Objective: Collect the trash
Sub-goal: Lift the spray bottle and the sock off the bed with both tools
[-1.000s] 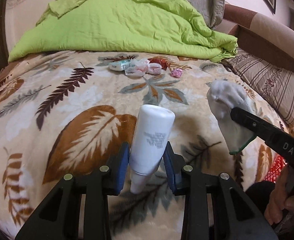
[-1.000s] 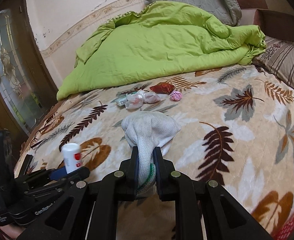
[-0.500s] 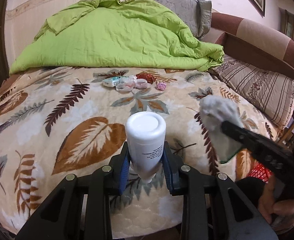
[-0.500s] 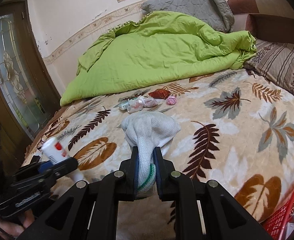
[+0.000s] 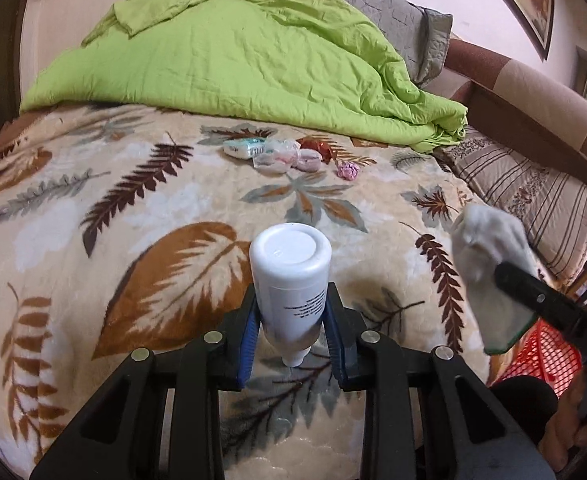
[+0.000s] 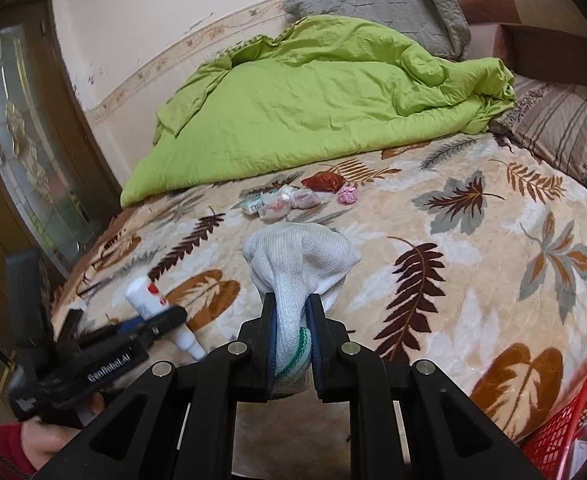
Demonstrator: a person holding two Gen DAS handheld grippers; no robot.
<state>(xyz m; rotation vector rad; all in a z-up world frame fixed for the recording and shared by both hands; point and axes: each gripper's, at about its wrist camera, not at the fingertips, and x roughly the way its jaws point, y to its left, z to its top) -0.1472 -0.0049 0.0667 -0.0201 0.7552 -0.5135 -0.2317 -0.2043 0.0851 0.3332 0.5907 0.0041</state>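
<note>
Left to right across the bed [image 5: 93, 220]: the left gripper [image 5: 291, 320] has its fingers [image 5: 249, 336] clamped on a white bottle [image 5: 291, 276], held above the leaf-print blanket with its long axis running along the fingers, flat base pointing away from the camera and narrow nozzle toward it. At centre, well beyond both grippers and just in front of the green quilt [image 5: 229, 60], lies the remaining litter: a small cluster of wrappers [image 5: 277, 154] with a pink crumpled ball [image 5: 348, 170] just beside its right end. To the right, the right gripper [image 6: 292, 332] has its fingers [image 6: 270, 340] closed on a white sock [image 6: 299, 260] with a green-striped cuff, the toe bunched above the fingers and the cuff down between them. At the far right, off the near edge of the bed and low, stands a red mesh basket [image 6: 573, 412]; it lies to the right of both held items and nearer the right gripper, so the judgement is that the sock is better placed to be dropped first, the bottle having to cross rightward over the bed corner. The basket is cut off by the frame edge in both views, and its contents cannot be made out; the bottle's printed label is too small to read.
</note>
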